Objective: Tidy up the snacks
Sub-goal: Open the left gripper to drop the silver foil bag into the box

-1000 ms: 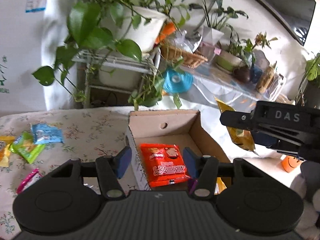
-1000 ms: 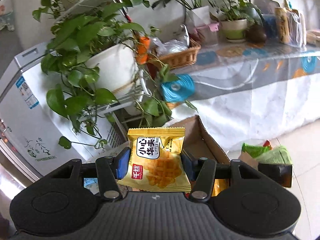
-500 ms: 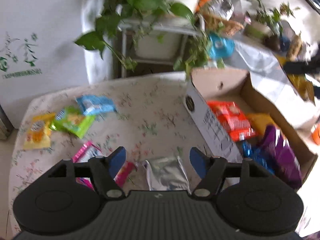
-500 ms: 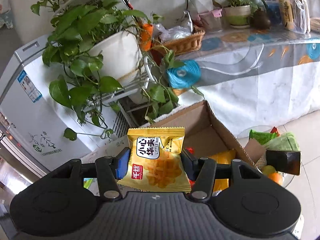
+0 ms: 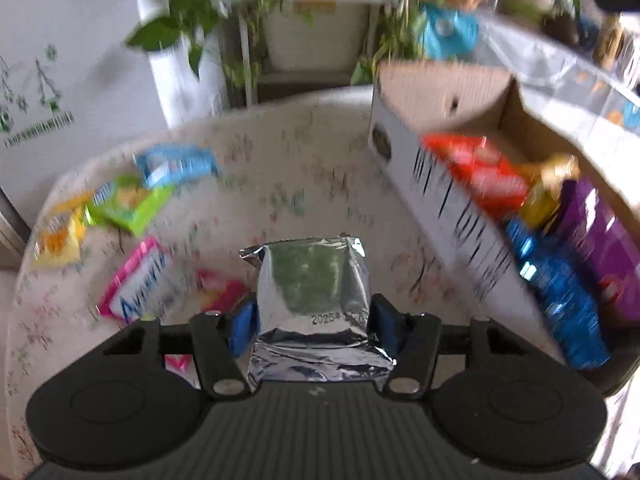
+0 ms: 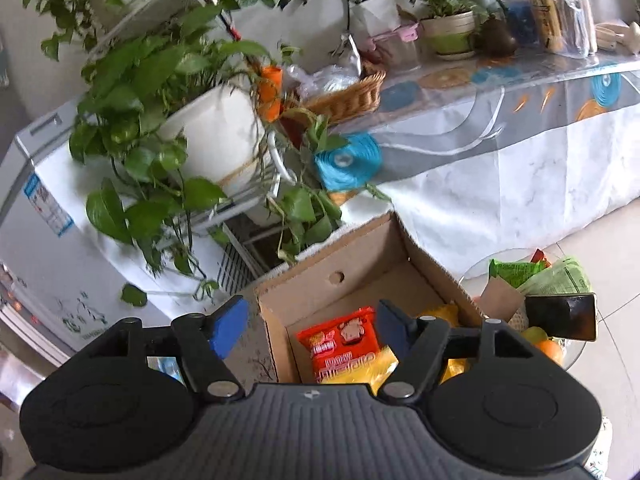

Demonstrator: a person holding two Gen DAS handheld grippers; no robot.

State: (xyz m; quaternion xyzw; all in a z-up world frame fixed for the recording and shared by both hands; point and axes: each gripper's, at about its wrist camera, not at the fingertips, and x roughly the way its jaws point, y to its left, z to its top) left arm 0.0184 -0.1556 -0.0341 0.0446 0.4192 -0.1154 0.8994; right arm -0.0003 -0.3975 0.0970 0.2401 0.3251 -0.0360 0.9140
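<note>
My left gripper (image 5: 312, 326) is shut on a silver foil packet (image 5: 312, 292) just above the floral table (image 5: 280, 168). The cardboard box (image 5: 440, 92) at the right holds a red packet (image 5: 476, 168), a yellow one, a blue one (image 5: 556, 292) and a purple one (image 5: 604, 248). My right gripper (image 6: 310, 324) is open and empty above the box (image 6: 360, 248). Below it lie the red packet (image 6: 344, 340) and a yellow packet (image 6: 360, 372).
Loose packets lie on the table's left: blue (image 5: 176, 162), green (image 5: 128, 204), yellow (image 5: 60, 236), pink (image 5: 134, 280). Potted plants (image 6: 208, 140) on a rack stand behind the table. A glass side table with fruit (image 6: 540, 336) stands right of the box.
My left gripper swung from the box to the table and closed on the silver packet. My right gripper opened and its yellow waffle packet dropped into the box.
</note>
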